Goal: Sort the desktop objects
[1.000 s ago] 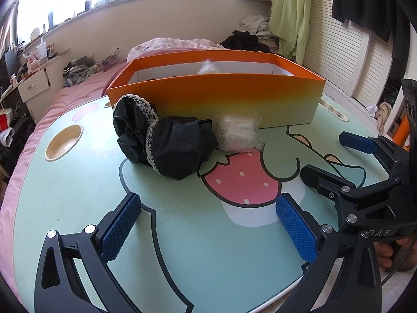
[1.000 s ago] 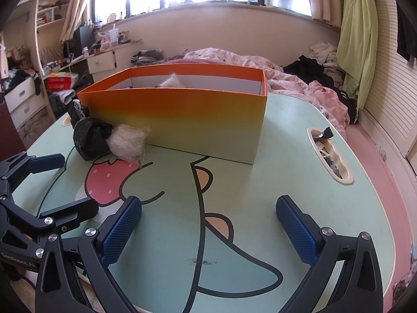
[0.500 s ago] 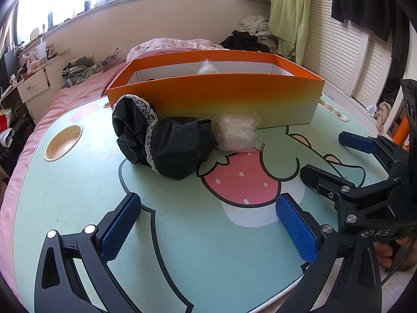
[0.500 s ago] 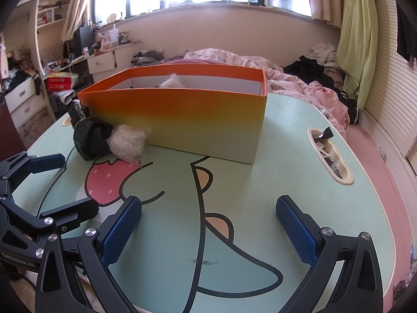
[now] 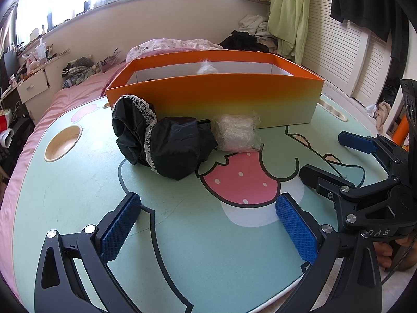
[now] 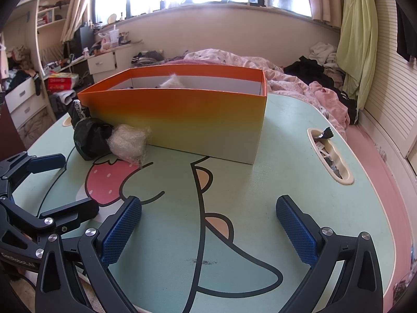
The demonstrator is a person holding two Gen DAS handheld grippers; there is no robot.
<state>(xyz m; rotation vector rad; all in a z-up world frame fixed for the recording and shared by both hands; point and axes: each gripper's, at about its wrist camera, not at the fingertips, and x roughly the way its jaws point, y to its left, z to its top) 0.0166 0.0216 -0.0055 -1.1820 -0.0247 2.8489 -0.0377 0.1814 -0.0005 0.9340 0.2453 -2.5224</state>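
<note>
**Two black tools with blue pads**

The left tool [image 5: 208, 229] has two black arms with triangular cut-outs. Each arm ends in a blue pad [image 5: 120, 225] with a fine diamond grid, and silver round screws sit at the joints. The right tool [image 6: 208, 230] has the same form: black frame, blue textured pads [image 6: 295, 230], silver screws. In the left view its body shows white letters "DAS", partly hidden, and a thin dark cable runs beside the hand [image 5: 388, 254] under it. In the right view the left tool's body carries small white lettering, too blurred to read surely.
</note>
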